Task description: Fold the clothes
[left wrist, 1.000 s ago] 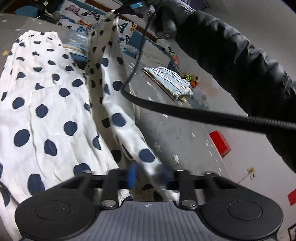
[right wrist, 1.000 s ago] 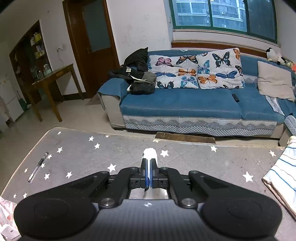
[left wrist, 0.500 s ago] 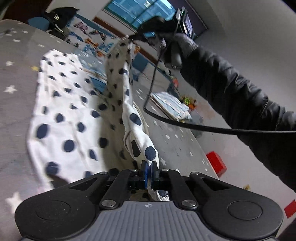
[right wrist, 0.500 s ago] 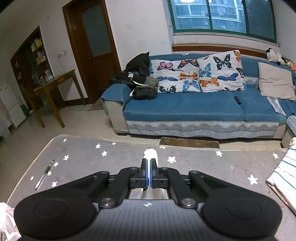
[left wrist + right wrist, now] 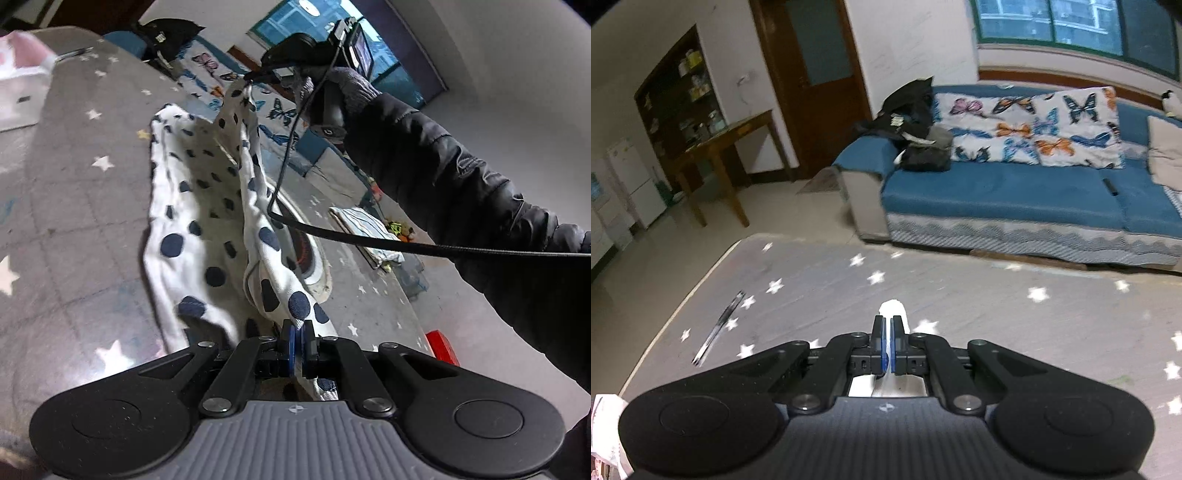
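Left wrist view: the left gripper (image 5: pixel 297 332), its blue-padded jaws pressed together, pinches one corner of a white cotton garment with navy polka dots (image 5: pixel 192 206). From these jaws one edge of the cloth rises forward and away to the right gripper (image 5: pixel 258 75), held in a gloved hand (image 5: pixel 347 92), which clamps the far corner. Both corners are raised so that the edge between them runs taut and straight, a likely leading edge for a fold. Left of this edge the rest of the garment sags onto the grey star-printed table cover (image 5: pixel 74 177). Ahead and right of the left gripper lies a folded blue-striped cloth (image 5: pixel 365 229), well apart.

Right wrist view: the right gripper (image 5: pixel 887 334) is closed on a white tip of fabric (image 5: pixel 893 308) protruding just beyond its pads.
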### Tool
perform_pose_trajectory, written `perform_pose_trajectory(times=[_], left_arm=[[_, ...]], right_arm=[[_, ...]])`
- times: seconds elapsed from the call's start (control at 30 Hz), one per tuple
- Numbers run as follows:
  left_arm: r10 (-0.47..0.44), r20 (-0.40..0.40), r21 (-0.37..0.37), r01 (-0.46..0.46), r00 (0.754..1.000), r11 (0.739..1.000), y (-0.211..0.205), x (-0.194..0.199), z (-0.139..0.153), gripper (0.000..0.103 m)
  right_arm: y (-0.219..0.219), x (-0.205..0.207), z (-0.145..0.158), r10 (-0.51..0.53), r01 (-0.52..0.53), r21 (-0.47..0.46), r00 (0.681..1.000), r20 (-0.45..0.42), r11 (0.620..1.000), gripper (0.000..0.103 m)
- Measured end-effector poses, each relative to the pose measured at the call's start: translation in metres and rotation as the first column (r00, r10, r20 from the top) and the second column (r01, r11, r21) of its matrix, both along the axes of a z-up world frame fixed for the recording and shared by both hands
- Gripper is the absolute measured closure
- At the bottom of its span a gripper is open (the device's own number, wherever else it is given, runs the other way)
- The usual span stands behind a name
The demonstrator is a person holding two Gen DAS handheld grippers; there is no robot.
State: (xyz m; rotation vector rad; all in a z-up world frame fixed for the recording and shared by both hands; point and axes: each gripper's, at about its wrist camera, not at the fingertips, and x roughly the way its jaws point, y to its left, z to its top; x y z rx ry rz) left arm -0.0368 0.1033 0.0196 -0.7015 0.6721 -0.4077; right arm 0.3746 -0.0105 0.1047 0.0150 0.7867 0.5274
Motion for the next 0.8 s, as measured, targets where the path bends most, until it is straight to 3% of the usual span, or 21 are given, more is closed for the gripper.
perform_pose_trajectory(times=[0.17, 0.47, 0.57, 0.63, 0.67, 0.73, 0.8], left_arm=[[0.017, -0.025, -0.001, -0.017, 1.000, 1.000, 0.006, -0.004, -0.006, 0.100], [0.016, -0.052, -0.003, -0.016, 0.999, 1.000, 0.010, -0.010, -0.011, 0.099], [0.017, -0.057, 0.006, -0.017, 0.998, 1.000, 0.010, -0.011, -0.013, 0.099], [0.021, -0.057, 0.014, -0.020, 0.998, 1.000, 0.009, -0.012, -0.012, 0.097], [0.022, -0.057, 0.018, -0.021, 0.998, 1.000, 0.009, -0.012, -0.012, 0.096], [0.026, -0.050, 0.040, -0.024, 0.998, 0.999, 0.007, -0.012, -0.011, 0.090], [0.032, -0.041, 0.065, -0.030, 0.999, 0.997, 0.006, -0.013, -0.009, 0.067]], right_arm=[[0.036, -0.010, -0.021, 0.060, -0.061, -0.007, 0.997, -0.047, 0.998, 0.099], [0.046, -0.026, -0.012, 0.117, -0.118, -0.018, 0.992, -0.038, 0.993, 0.094], [0.028, -0.026, 0.004, 0.096, -0.096, -0.029, 0.995, -0.013, 0.995, 0.084], [0.013, -0.028, 0.013, 0.079, -0.079, -0.041, 0.997, 0.007, 0.996, 0.068], [0.004, -0.029, 0.016, 0.073, -0.072, -0.049, 0.997, 0.015, 0.996, 0.068], [-0.012, -0.031, 0.022, 0.066, -0.064, -0.062, 0.998, 0.022, 0.996, 0.058], [-0.026, -0.036, 0.025, 0.072, -0.070, -0.072, 0.997, 0.025, 0.995, 0.052]])
